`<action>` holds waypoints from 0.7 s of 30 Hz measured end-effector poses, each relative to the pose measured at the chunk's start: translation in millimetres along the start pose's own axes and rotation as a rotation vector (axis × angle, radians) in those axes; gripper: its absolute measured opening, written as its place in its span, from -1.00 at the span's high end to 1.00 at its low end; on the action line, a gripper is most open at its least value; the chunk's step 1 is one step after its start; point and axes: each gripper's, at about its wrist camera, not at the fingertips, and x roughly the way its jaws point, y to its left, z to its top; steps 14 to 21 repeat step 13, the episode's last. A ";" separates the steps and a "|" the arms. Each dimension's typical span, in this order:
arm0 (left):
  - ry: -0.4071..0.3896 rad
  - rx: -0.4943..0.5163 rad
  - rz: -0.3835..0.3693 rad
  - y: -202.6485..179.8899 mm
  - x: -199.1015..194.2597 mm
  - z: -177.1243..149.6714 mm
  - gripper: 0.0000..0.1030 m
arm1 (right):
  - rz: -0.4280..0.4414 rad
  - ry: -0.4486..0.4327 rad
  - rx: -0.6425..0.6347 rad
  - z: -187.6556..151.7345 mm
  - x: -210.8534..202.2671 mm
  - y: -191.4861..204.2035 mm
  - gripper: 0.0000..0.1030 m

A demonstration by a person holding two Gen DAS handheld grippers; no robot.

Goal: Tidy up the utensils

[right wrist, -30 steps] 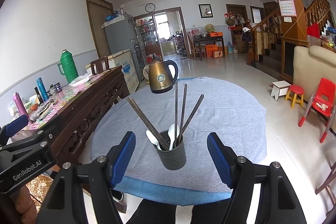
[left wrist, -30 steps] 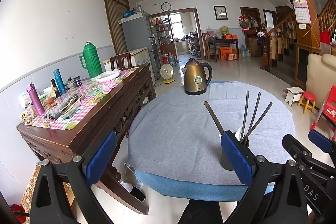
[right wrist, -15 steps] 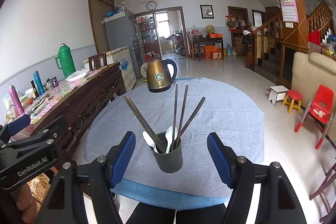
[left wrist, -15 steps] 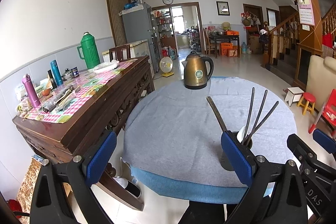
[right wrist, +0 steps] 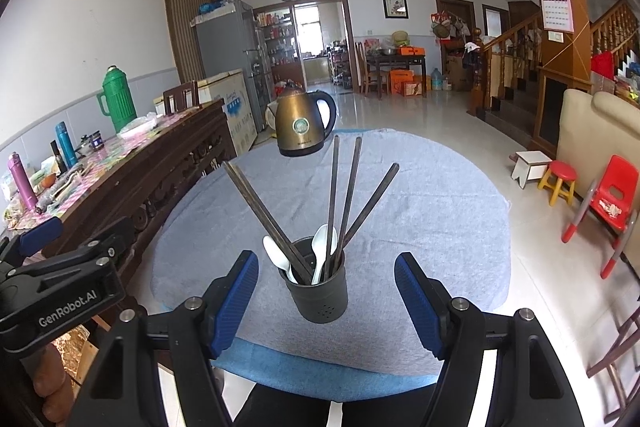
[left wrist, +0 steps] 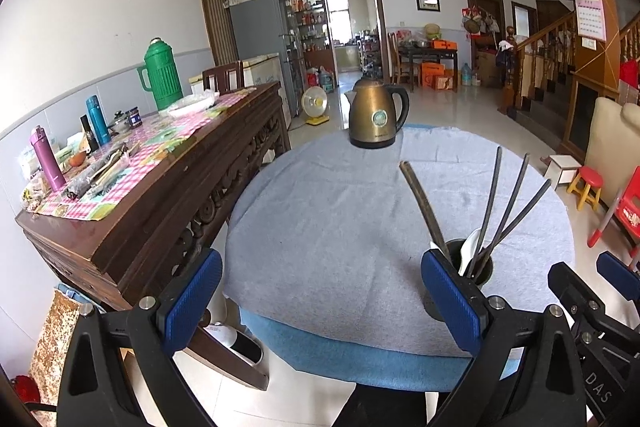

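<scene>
A dark grey utensil holder [right wrist: 320,297] stands near the front edge of the round table covered with a grey cloth [right wrist: 440,219]. Several dark chopsticks [right wrist: 332,203] and two white spoons [right wrist: 321,247] stand in it. My right gripper [right wrist: 326,301] is open and empty, held in front of the holder with a finger to either side. My left gripper [left wrist: 320,301] is open and empty over the table's front left edge. In the left wrist view the holder [left wrist: 474,267] sits partly behind the right finger [left wrist: 450,299].
A bronze kettle [left wrist: 376,117] stands at the table's far side. A carved wooden sideboard [left wrist: 168,195] with a checked cloth, a green thermos [left wrist: 160,75] and bottles runs along the left. Small red chairs and a stool [right wrist: 560,179] stand on the floor at right.
Both grippers have pulled back and risen slightly from the table, so the holder and table look a little farther. Both stay open and empty.
</scene>
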 end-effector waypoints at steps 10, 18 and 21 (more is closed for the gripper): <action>0.005 -0.008 -0.024 6.7 33.2 3.6 -0.93 | -0.005 -0.044 -0.028 2.7 13.1 -3.6 -0.44; 0.002 -0.038 -0.050 16.1 59.5 7.4 -0.93 | -0.011 -0.072 -0.012 3.6 17.4 -27.2 -0.44; 0.002 -0.038 -0.050 16.1 59.5 7.4 -0.93 | -0.011 -0.072 -0.012 3.6 17.4 -27.2 -0.44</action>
